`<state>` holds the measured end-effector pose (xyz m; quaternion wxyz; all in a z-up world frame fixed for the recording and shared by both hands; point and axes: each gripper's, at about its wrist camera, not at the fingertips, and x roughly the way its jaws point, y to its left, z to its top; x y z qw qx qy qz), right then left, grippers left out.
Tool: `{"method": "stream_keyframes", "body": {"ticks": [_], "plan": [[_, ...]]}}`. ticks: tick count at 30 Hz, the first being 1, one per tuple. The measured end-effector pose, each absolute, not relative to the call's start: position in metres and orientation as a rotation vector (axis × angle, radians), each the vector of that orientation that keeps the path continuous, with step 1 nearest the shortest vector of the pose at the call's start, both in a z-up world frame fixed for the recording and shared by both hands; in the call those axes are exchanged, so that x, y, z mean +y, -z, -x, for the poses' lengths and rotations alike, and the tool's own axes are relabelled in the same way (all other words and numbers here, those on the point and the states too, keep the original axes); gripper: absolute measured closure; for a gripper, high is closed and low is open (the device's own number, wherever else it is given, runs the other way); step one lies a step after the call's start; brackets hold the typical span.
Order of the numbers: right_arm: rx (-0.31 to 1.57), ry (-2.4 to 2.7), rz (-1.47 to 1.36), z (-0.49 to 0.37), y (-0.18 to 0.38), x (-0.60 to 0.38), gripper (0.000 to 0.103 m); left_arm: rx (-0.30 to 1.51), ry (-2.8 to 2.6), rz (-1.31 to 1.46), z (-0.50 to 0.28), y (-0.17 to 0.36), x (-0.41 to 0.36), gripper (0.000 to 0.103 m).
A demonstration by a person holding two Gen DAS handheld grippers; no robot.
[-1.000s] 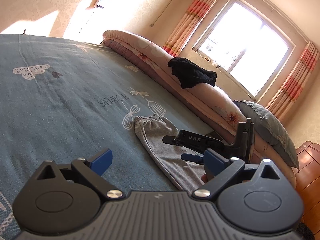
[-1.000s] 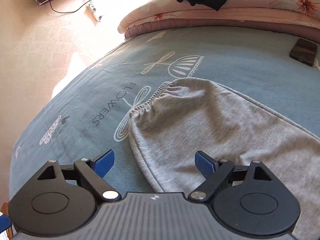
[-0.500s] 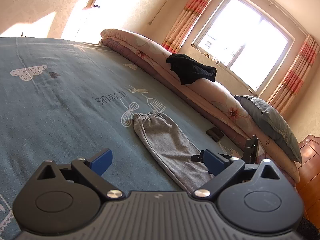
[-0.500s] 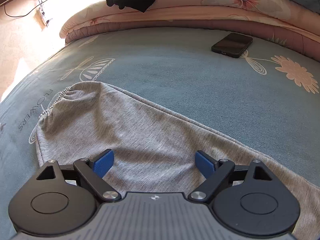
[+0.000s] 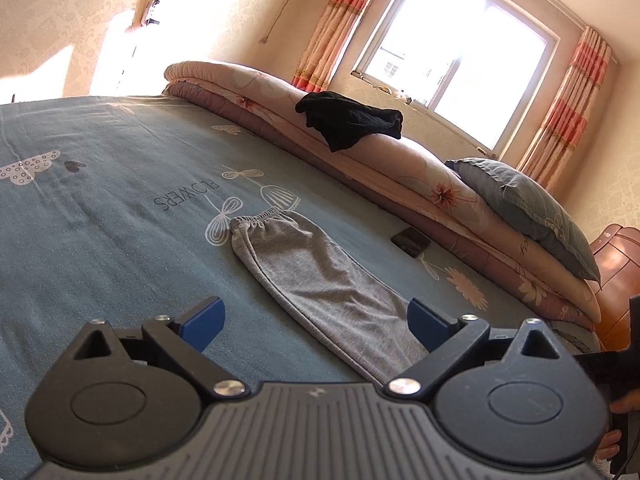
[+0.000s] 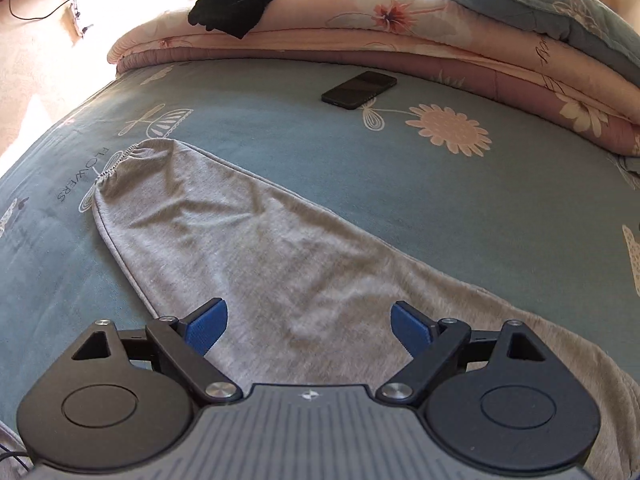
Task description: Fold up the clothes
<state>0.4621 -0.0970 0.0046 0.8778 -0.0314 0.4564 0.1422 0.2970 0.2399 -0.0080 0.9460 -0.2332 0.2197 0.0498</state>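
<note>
Lying flat ahead of both wide-open, empty claws, grey trousers (image 6: 248, 248) on bed, right claw (image 6: 308, 326) above them, left claw (image 5: 316, 324)

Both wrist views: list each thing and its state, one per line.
Grey trousers: flat on the bed, unfolded.
Left gripper: open, empty.
Right gripper: open, empty, above the trousers.
Phone: on the sheet, screen dark.
Black garment: crumpled on the quilt.

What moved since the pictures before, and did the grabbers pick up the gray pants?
The right gripper slid along the gray pants away from the elastic cuff, and the phone came into its view. Nothing was picked up. Both grippers stayed open, the left gripper too. Pants, phone and black cloth stayed put.
</note>
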Motion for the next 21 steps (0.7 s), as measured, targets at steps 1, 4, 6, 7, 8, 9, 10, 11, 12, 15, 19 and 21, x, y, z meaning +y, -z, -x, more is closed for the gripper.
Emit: {"method": "stream_keyframes", "body": {"ticks": [1,4,6,7,8,9,10,11,12,15,19,21], "plan": [[0.967,-0.286,0.089,-0.455,0.006,-0.097,0.015,0.444,-0.096,0.466,-0.297,0.007,0.237,0.006],[1.014,-0.247,0.182,-0.439,0.044,-0.091,0.017,0.434,-0.087,0.456,-0.295,0.004,0.232,0.006],[1.045,-0.222,0.244,-0.429,0.068,-0.086,0.017,0.435,-0.084,0.451,-0.296,0.004,0.230,0.006],[1.055,-0.214,0.276,-0.425,0.076,-0.085,0.017,0.438,-0.084,0.449,-0.297,0.004,0.230,0.006],[1.059,-0.214,0.299,-0.420,0.082,-0.083,0.017,0.441,-0.084,0.449,-0.299,0.005,0.229,0.006],[1.059,-0.228,0.305,-0.415,0.083,-0.082,0.017,0.447,-0.082,0.449,-0.300,0.006,0.228,0.006],[1.061,-0.259,0.307,-0.411,0.081,-0.080,0.018,0.452,-0.080,0.449,-0.301,0.007,0.228,0.006],[1.057,-0.318,0.300,-0.407,0.072,-0.079,0.019,0.457,-0.079,0.448,-0.302,0.008,0.227,0.006],[1.036,-0.367,0.281,-0.403,0.060,-0.080,0.020,0.458,-0.078,0.446,-0.302,0.008,0.227,0.006],[0.944,-0.355,0.225,-0.394,0.020,-0.094,0.016,0.456,-0.071,0.448,-0.301,0.007,0.226,0.006],[1.021,-0.314,0.042,-0.391,0.014,-0.134,0.015,0.456,-0.061,0.452,-0.301,0.007,0.226,0.006],[1.075,-0.285,0.002,-0.384,0.030,-0.149,0.015,0.456,-0.055,0.449,-0.300,0.006,0.224,0.006]]}}
